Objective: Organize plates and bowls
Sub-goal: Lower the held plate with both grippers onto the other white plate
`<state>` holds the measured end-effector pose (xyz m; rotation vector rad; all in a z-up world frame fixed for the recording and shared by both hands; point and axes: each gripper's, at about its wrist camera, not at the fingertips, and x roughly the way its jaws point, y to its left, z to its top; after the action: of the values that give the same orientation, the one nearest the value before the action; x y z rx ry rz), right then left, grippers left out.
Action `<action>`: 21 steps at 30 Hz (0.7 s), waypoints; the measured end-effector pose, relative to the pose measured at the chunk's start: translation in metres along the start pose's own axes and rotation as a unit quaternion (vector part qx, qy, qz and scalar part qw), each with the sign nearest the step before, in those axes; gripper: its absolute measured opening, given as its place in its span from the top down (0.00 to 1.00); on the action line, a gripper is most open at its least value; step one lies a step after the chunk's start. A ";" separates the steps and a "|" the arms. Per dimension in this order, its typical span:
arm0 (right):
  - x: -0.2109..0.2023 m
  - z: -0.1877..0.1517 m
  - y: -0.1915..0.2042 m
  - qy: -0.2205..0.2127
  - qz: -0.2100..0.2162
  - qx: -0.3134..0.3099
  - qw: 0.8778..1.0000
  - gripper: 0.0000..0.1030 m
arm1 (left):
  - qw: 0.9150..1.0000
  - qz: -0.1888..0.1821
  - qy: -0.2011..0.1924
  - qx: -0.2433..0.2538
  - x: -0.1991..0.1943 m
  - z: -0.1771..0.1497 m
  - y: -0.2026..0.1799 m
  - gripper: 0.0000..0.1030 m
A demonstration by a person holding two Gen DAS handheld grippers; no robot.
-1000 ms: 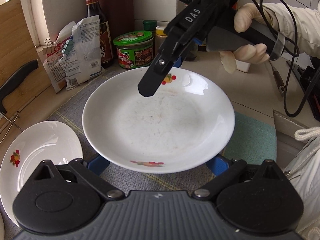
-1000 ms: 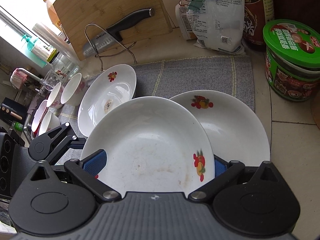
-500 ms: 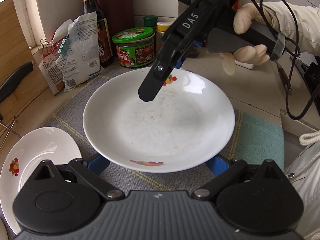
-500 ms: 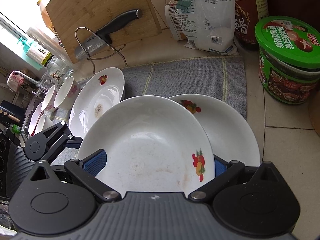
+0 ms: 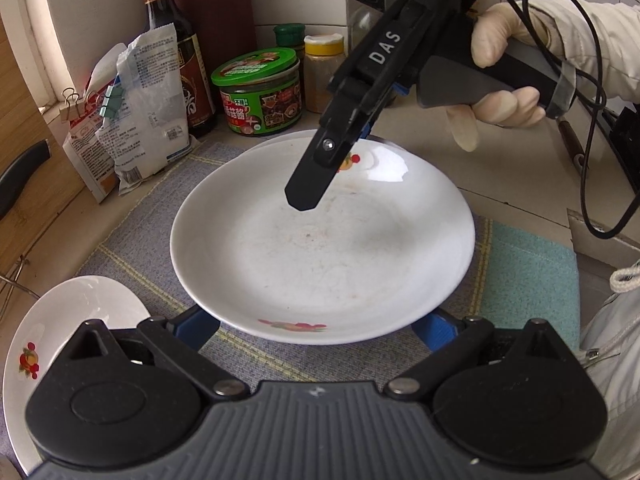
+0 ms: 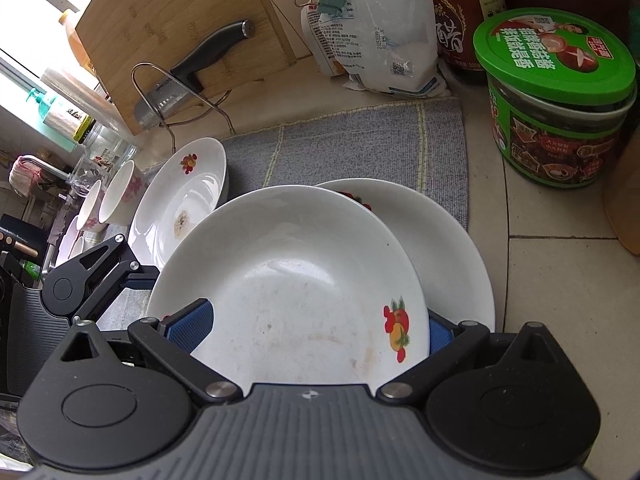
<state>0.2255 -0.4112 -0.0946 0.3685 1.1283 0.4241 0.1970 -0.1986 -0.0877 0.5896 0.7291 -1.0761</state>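
Gripping the plate [image 5: 320, 264] at opposite rims, both grippers [image 5: 316, 328] [image 6: 308, 328] risk chipping it against the lower plate [image 6: 452, 248] if misaligned.

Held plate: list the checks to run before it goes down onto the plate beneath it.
1. Right gripper clamps the held plate: ok, one finger lies over the far rim.
2. Left gripper grips it too: cannot tell, its blue pads sit partly hidden under the near rim.
3. Lower plate lies flat on the grey mat: ok.
4. Held plate centred over the lower plate: not ok, the lower one shows well out to one side.
5. Green-lidded jar apart from both plates: ok.
6. Held plate clean: not ok, brownish smears inside.
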 end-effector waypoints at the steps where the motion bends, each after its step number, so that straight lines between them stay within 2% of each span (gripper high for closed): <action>1: 0.000 -0.001 -0.001 0.000 -0.001 0.001 1.000 0.00 | 1.000 0.001 0.002 0.001 0.001 0.001 0.000 0.03; 12: -0.007 -0.009 -0.008 -0.010 0.002 0.012 1.000 0.00 | 1.000 -0.002 0.018 0.015 0.008 0.004 0.002 0.03; 21: -0.011 -0.012 -0.007 -0.014 0.001 0.016 1.000 0.00 | 1.000 0.003 0.015 0.027 0.006 0.004 0.003 0.03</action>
<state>0.2111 -0.4216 -0.0943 0.4018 1.1081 0.4013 0.2022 -0.2040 -0.0900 0.6545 0.7248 -1.0853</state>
